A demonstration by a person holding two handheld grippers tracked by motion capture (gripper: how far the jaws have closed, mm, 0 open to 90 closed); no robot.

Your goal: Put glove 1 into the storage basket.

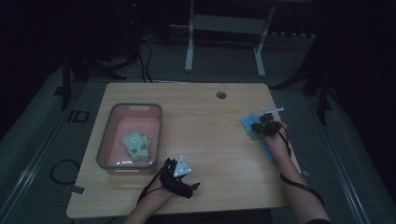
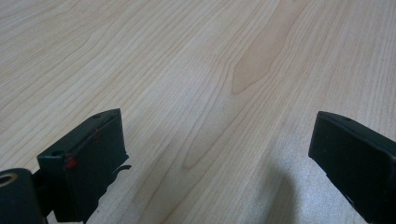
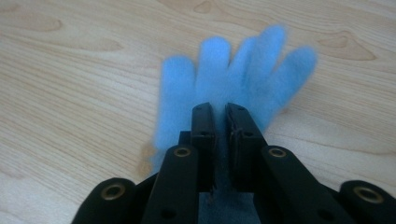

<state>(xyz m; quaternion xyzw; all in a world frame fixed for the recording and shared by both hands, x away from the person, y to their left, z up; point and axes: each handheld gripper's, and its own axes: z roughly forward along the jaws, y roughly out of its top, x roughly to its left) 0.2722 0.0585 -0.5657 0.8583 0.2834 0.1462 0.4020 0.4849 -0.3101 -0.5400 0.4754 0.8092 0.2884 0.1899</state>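
Right gripper has its jaws pinched narrow on a fuzzy blue glove lying near the right edge of the worktop. Left gripper rests wide open over bare wood, holding nothing. The grasp looks made; next likely comes a lift and carry toward the pink bin, keeping the soft fabric from slipping.
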